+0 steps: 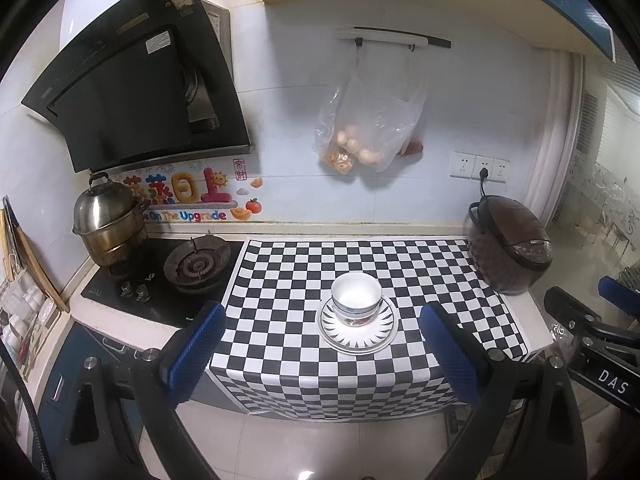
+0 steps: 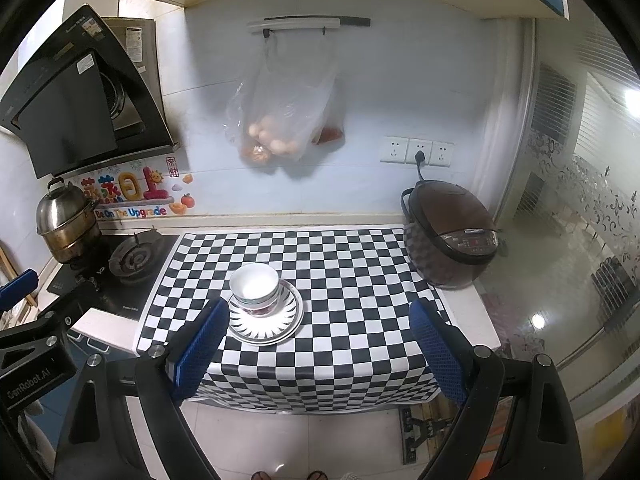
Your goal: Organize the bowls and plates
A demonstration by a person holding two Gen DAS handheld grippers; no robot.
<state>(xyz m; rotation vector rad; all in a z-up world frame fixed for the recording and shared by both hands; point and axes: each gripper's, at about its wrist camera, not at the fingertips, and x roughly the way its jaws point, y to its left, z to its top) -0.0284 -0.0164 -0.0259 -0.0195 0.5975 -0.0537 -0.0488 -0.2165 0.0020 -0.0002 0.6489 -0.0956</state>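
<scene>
Your left wrist view alone shows bottles and boards at 9 o'clock; your right wrist view alone shows feet on the floor at 6. Left gripper (image 1: 320,354) and right gripper (image 2: 316,350) both gape wide, holding nothing. On the checkered surface (image 2: 360,280), left to right: steamer pot (image 2: 66,220), burner (image 2: 134,258), white bowls (image 2: 255,286) nested upright on stacked plates (image 2: 265,324), rice cooker (image 2: 452,236). A bag of eggs (image 2: 276,120) hangs at 12.
</scene>
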